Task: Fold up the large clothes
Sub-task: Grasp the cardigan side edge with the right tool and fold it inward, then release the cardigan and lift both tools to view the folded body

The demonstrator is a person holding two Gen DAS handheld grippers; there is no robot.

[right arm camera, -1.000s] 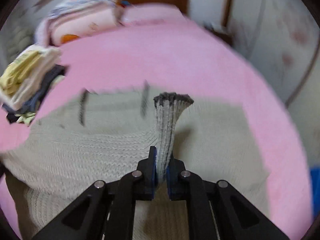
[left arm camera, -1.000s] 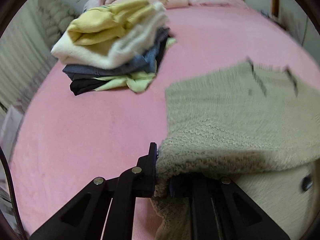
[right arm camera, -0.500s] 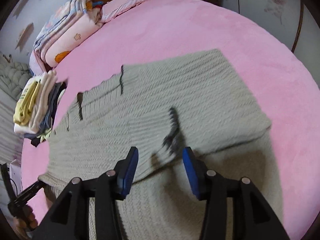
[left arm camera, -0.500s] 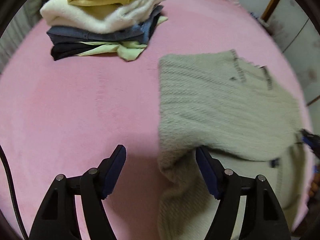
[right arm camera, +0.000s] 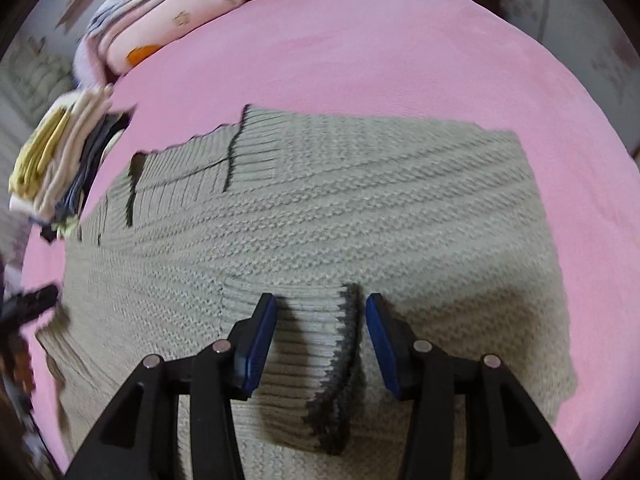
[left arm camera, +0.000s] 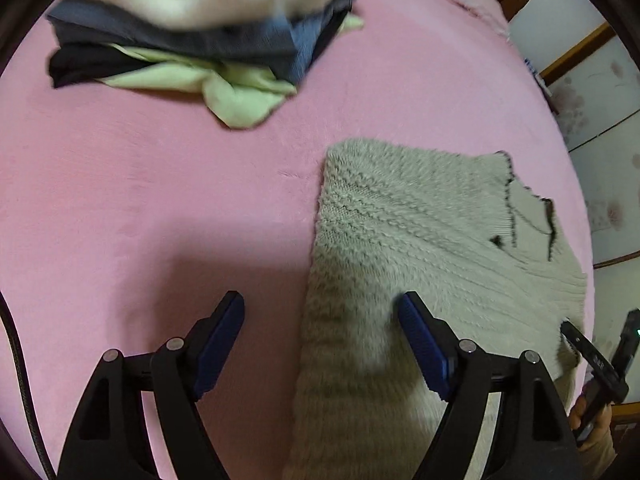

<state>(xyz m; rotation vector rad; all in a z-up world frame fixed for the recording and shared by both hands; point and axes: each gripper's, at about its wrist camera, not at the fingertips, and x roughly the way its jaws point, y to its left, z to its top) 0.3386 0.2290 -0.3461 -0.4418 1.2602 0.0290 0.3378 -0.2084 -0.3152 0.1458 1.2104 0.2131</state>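
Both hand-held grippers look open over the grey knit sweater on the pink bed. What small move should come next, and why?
Probably lift both clear and re-grip for the next fold. The left hand-held gripper has just been opening and stands open over the grey knit sweater's edge, touching nothing. The right hand-held gripper is open around the dark-trimmed cuff, which lies flat on the sweater, so this fold looks laid down.

Soft, even room light, fairly bright, no glare. The tools throw dull shadows forward onto the bed (left arm camera: 160, 200) and the sweater (right arm camera: 360, 208). Both fisheye views bend hard at their dark rims, and motion smears the clothes pile (left arm camera: 200, 20) and bedding (right arm camera: 168, 20).
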